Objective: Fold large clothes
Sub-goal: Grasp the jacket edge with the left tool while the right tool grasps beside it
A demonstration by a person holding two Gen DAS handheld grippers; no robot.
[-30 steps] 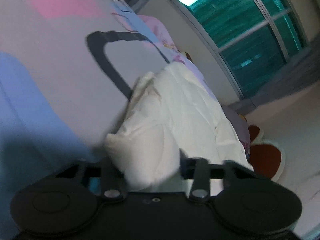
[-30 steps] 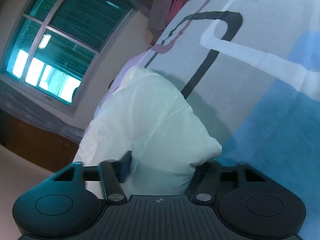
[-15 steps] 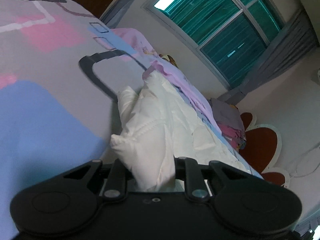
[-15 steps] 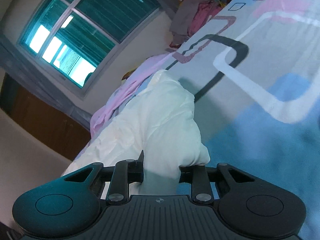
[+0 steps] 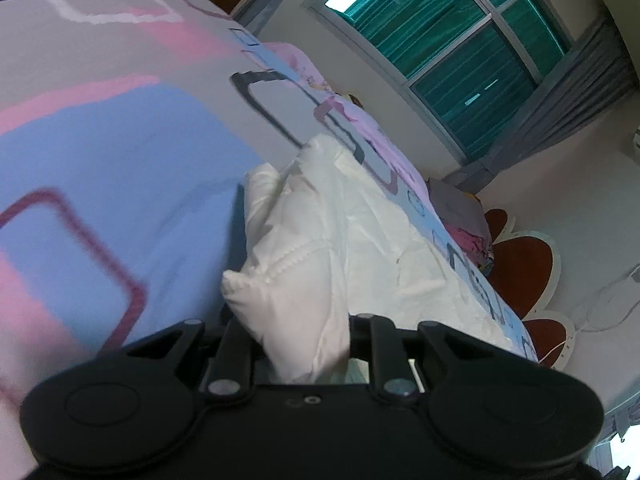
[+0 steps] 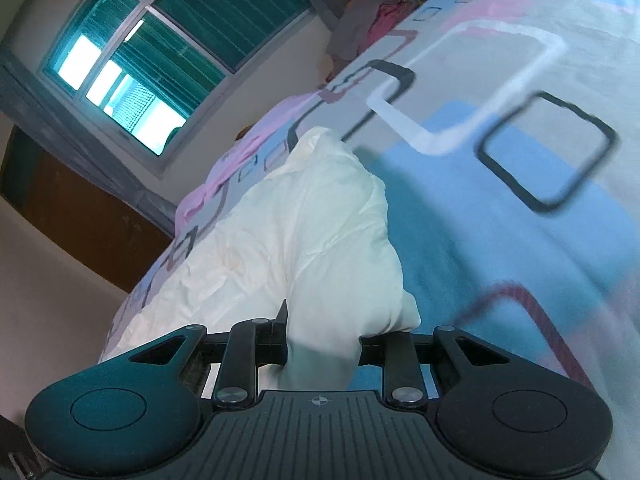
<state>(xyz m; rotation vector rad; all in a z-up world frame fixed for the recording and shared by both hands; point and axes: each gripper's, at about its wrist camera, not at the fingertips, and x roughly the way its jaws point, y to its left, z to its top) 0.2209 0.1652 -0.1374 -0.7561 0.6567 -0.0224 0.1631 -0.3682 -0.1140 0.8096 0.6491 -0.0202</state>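
Note:
A white padded garment (image 5: 340, 236) lies stretched along a bed with a patterned sheet (image 5: 120, 128). My left gripper (image 5: 298, 344) is shut on one bunched end of it, the cloth filling the gap between the jaws. In the right wrist view the same white garment (image 6: 304, 224) runs away toward the window, and my right gripper (image 6: 322, 348) is shut on another bunched end. The fingertips of both grippers are buried in the fabric. Both held ends are lifted off the sheet (image 6: 500, 200).
A window with green blinds (image 5: 460, 40) and grey curtains stands behind the bed. A pile of grey and pink clothes (image 5: 464, 220) sits at the bed's far end, also the pile (image 6: 372, 20) in the right view. A red flower-shaped headboard (image 5: 520, 264) is against the wall.
Both grippers closed tighter on the white garment and pulled it back across the sheet, a little upward; more of the bed and the room now shows beyond it.

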